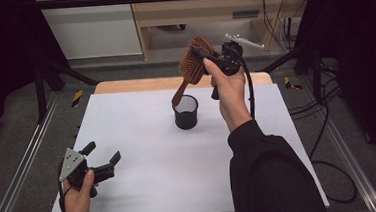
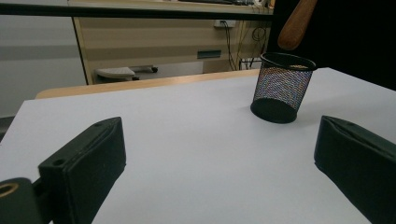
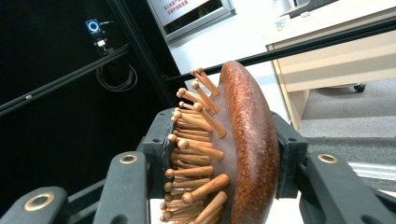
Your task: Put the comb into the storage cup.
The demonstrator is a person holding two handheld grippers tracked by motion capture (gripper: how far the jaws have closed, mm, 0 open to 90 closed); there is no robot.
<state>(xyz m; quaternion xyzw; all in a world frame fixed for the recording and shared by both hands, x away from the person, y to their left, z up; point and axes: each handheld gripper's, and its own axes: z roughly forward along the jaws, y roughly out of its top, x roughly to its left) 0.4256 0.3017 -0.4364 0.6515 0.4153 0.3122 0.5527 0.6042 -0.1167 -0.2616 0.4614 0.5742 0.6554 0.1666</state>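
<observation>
Right gripper point(image 1: 203, 55), upper centre of high view, clamped on head of wooden hairbrush point(image 1: 191, 65); handle tip hangs at the rim of black mesh cup point(image 1: 186, 112), mid-table. Left gripper point(image 1: 104, 157), lower left, jaws apart, holding nothing, just above white table point(image 1: 144, 154).

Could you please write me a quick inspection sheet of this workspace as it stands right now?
Surface: white table top, bare around the cup.
Job's things: wooden hairbrush held in the air, handle tip just above the black mesh cup, which stands upright.
Clutter: nothing seen.
Grippers: right hand-held gripper shut on the hairbrush head; left hand-held gripper open, low over the near left corner.
Cables: black cable trails from the right hand-held gripper; more cables on the floor at right.
Surroundings: black frame, wooden desk behind.
</observation>
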